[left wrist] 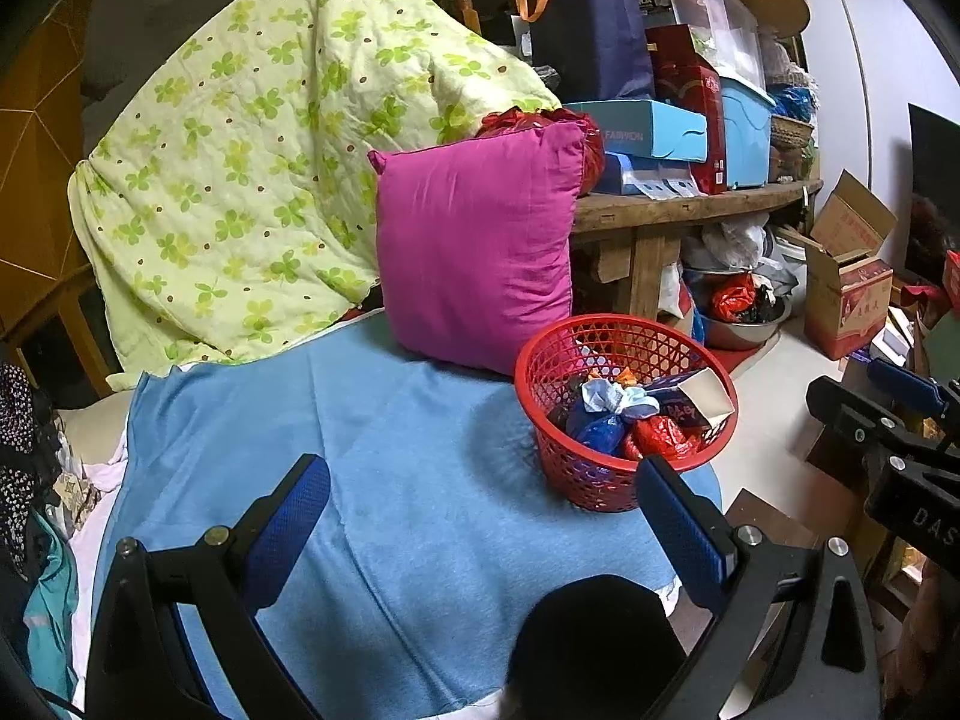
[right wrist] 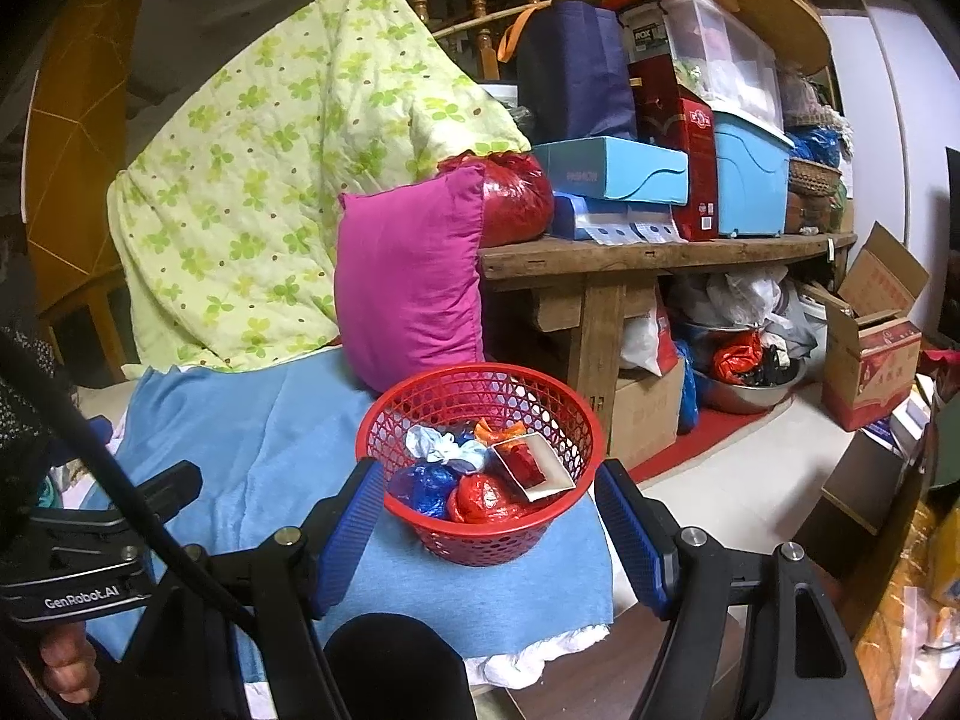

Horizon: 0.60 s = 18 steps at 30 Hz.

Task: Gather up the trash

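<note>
A red mesh basket [left wrist: 540, 360] [right wrist: 384, 420] stands on the blue cloth [left wrist: 390, 450] [right wrist: 252, 438] near its right edge. It holds trash: a blue plastic bag [left wrist: 600, 433] [right wrist: 426, 483], red plastic bags [left wrist: 660, 437] [right wrist: 480, 498], a crumpled pale tissue [left wrist: 612, 397] [right wrist: 441, 444] and a small open carton [left wrist: 702, 399] [right wrist: 531, 465]. My left gripper [left wrist: 486, 516] is open and empty over the cloth, left of the basket. My right gripper [right wrist: 486, 534] is open and empty, with its fingers on either side of the basket's near rim.
A magenta pillow [left wrist: 480, 240] [right wrist: 408, 282] and a green clover quilt [left wrist: 240, 168] [right wrist: 270, 180] stand behind the basket. A wooden bench [left wrist: 690, 210] [right wrist: 660, 258] at the right carries boxes and bags. Cartons [right wrist: 870, 348] and a metal bowl [right wrist: 750, 390] sit on the floor.
</note>
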Each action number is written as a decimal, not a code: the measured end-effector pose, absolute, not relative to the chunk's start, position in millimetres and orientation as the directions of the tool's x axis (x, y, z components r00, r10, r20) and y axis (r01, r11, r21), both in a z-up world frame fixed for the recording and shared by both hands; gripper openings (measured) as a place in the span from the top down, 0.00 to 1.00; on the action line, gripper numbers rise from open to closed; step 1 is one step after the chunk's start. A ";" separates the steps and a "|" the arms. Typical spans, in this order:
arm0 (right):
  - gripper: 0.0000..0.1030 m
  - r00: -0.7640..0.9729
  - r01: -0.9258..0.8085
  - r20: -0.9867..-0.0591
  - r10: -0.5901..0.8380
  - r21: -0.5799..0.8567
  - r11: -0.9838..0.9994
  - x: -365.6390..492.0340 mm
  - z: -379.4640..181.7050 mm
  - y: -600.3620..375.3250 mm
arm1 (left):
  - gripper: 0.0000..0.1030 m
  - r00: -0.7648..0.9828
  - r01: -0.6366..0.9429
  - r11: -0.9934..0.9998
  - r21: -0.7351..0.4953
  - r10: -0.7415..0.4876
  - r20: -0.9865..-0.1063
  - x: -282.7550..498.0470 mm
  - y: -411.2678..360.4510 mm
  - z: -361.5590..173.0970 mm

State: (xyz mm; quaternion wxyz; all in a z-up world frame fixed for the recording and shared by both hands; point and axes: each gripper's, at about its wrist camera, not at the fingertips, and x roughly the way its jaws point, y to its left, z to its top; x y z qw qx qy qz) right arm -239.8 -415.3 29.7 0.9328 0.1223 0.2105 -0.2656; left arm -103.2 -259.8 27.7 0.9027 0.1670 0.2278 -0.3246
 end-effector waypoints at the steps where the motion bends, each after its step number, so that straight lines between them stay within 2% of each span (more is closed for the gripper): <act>1: 0.27 0.771 0.547 -0.458 -0.443 0.118 0.829 -240.5 29.4 -416.7 | 0.02 0.684 0.663 0.732 0.153 -0.511 -0.520 -104.1 -259.2 27.7; 18: 0.27 0.767 0.551 -0.472 -0.435 0.134 0.824 -241.9 20.5 -425.1 | 0.02 0.688 0.662 0.731 0.164 -0.507 -0.519 -106.4 -265.0 28.1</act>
